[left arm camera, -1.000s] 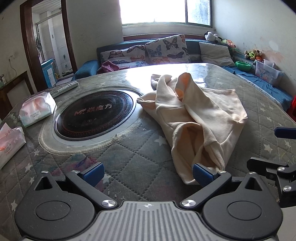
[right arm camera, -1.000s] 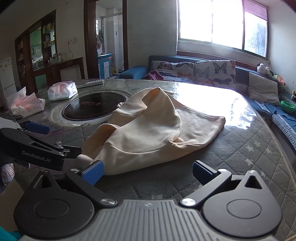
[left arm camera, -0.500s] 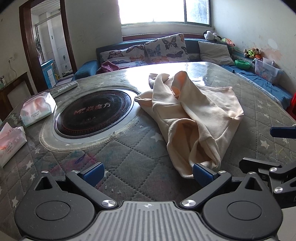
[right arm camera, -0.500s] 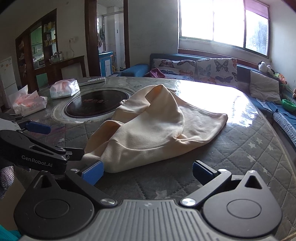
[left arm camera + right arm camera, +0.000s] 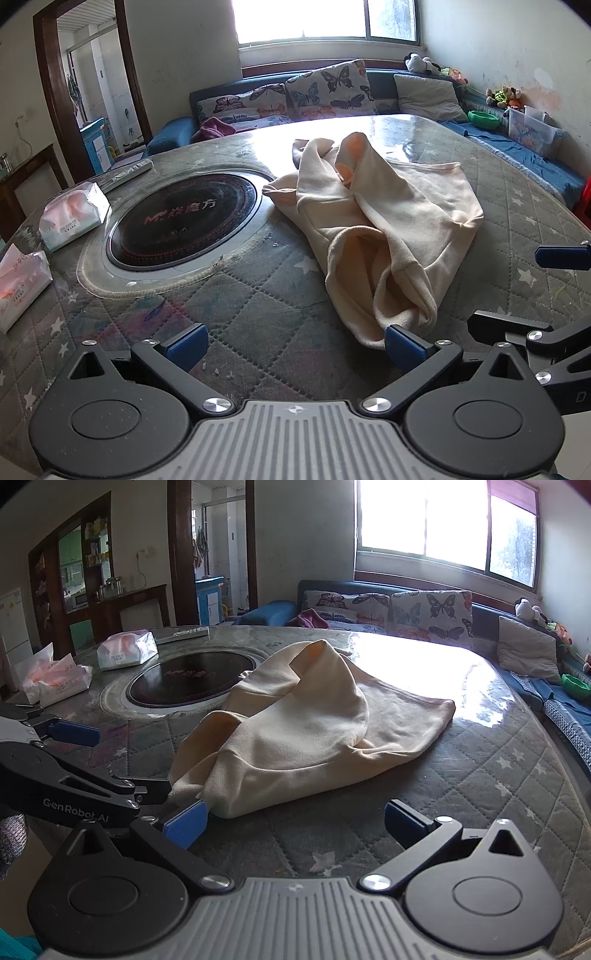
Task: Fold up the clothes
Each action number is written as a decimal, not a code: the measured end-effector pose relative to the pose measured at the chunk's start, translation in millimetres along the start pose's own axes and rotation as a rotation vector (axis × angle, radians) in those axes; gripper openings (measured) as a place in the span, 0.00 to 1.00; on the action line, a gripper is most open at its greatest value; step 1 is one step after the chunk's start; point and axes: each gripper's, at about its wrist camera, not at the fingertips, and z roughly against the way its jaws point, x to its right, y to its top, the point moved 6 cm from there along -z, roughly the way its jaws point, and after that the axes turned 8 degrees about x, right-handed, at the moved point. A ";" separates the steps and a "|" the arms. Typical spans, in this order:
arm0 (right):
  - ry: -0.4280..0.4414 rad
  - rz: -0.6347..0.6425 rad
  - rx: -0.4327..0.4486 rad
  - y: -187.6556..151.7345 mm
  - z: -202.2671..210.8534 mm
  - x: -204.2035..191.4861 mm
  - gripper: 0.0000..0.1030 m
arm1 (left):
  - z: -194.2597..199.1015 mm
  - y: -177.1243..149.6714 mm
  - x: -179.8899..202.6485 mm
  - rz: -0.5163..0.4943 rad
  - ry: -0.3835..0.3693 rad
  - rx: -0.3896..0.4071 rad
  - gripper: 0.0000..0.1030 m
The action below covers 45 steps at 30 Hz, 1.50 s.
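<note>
A cream garment (image 5: 388, 218) lies crumpled on the quilted round table (image 5: 240, 306), one open end bunched toward me. My left gripper (image 5: 295, 345) is open just above the table, its right fingertip beside the garment's near hem with nothing between the pads. In the right wrist view the same garment (image 5: 306, 731) spreads across the middle. My right gripper (image 5: 295, 823) is open too, its left pad touching or nearly touching the near hem. The left gripper (image 5: 110, 764) shows at the left of that view, open at the garment's corner.
A round black cooktop (image 5: 184, 221) is set into the table left of the garment. Two tissue packs (image 5: 72, 216) (image 5: 18, 284) and a remote (image 5: 129, 173) lie at the left. A sofa with butterfly cushions (image 5: 325, 92) runs behind. The table's near edge lies under the grippers.
Both grippers have drawn back a little toward the near edge, so the garment sits slightly farther from them. The garment itself has kept its shape and both grippers stay open.
</note>
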 end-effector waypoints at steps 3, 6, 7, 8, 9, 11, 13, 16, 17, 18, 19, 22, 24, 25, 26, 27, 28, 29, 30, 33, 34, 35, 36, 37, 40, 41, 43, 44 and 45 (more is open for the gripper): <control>0.002 0.002 -0.002 -0.2 -0.6 -0.5 1.00 | -1.0 -0.9 1.1 -0.002 0.002 -0.006 1.00; 0.005 0.004 -0.006 -0.6 -1.6 -1.7 1.00 | -1.5 -1.8 2.7 -0.005 0.002 -0.010 1.00; 0.005 0.005 -0.007 -0.5 -1.9 -1.9 1.00 | -1.8 -1.7 3.1 -0.005 0.002 -0.011 1.00; 0.005 0.006 -0.008 -0.4 -2.0 -2.0 1.00 | -2.1 -1.6 3.4 -0.006 0.001 -0.012 1.00; 0.005 0.006 -0.008 -0.4 -2.2 -2.1 1.00 | -2.4 -1.4 3.5 -0.006 0.001 -0.013 1.00; 0.007 0.006 -0.010 -0.3 -2.4 -2.6 1.00 | -2.8 -1.5 3.7 -0.007 0.001 -0.015 1.00; 0.007 0.006 -0.011 0.1 -2.8 -2.9 1.00 | -3.6 -1.4 3.6 -0.006 0.002 -0.018 1.00; 0.010 0.007 -0.014 -0.1 -3.0 -3.4 1.00 | -4.5 -1.6 3.3 -0.006 0.004 -0.022 1.00; 0.010 0.007 -0.014 -0.1 -3.2 -3.7 1.00 | -4.8 -1.7 3.3 -0.006 0.004 -0.022 1.00; 0.010 0.007 -0.015 -0.2 -3.3 -3.8 1.00 | -5.1 -1.7 3.2 -0.006 0.004 -0.023 1.00; 0.010 0.006 -0.016 -0.2 -3.3 -3.8 1.00 | -5.4 -1.6 3.2 -0.006 0.004 -0.025 1.00; 0.010 0.006 -0.018 0.0 -3.3 -4.0 1.00 | -6.0 -1.3 3.0 -0.005 0.004 -0.027 1.00; 0.009 0.006 -0.019 0.3 -3.6 -4.0 1.00 | -6.4 -1.2 3.0 -0.006 0.005 -0.029 1.00; 0.009 0.005 -0.019 0.4 -3.8 -3.9 1.00 | -6.6 -1.1 3.0 -0.006 0.005 -0.030 1.00; 0.009 0.005 -0.020 0.4 -4.2 -3.6 1.00 | -6.9 -1.1 3.0 -0.006 0.006 -0.031 1.00; 0.009 0.004 -0.020 0.4 -4.6 -3.1 1.00 | -7.1 -1.1 3.0 -0.006 0.006 -0.032 1.00; 0.010 0.004 -0.021 0.5 -5.1 -3.0 1.00 | -7.3 -1.0 3.0 -0.006 0.007 -0.033 1.00; 0.010 0.003 -0.023 0.5 -5.6 -2.8 1.00 | -7.6 -1.0 3.0 -0.006 0.007 -0.034 1.00; 0.010 0.003 -0.023 0.5 -6.0 -2.7 1.00 | -7.8 -0.9 3.0 -0.006 0.008 -0.035 1.00; 0.012 0.001 -0.024 0.3 -6.5 -2.4 1.00 | -8.6 -0.8 3.0 -0.007 0.010 -0.039 1.00; 0.013 0.000 -0.025 0.3 -6.7 -2.3 1.00 | -8.9 -0.7 3.1 -0.007 0.010 -0.040 1.00; 0.013 -0.001 -0.026 0.3 -7.0 -2.1 1.00 | -9.3 -0.6 3.0 -0.008 0.010 -0.041 1.00; 0.014 -0.001 -0.027 0.2 -7.3 -2.0 1.00 | -9.6 -0.5 3.1 -0.008 0.010 -0.042 1.00; 0.014 -0.002 -0.027 0.2 -7.6 -1.9 1.00 | -9.8 -0.4 3.3 -0.008 0.010 -0.043 1.00; 0.014 -0.003 -0.028 0.6 -8.2 -2.0 1.00 | -10.0 -0.4 3.6 -0.010 0.010 -0.044 1.00; 0.014 -0.003 -0.028 0.6 -8.3 -2.0 1.00 | -10.1 -0.4 3.6 -0.010 0.010 -0.045 1.00; 0.015 -0.004 -0.028 0.7 -8.6 -1.7 1.00 | -10.4 -0.4 3.9 -0.011 0.010 -0.047 1.00; 0.015 -0.004 -0.029 0.8 -8.6 -1.7 1.00 | -10.5 -0.4 4.0 -0.012 0.010 -0.048 1.00; 0.015 -0.004 -0.029 0.9 -8.7 -1.7 1.00 | -10.7 -0.3 4.2 -0.012 0.010 -0.048 1.00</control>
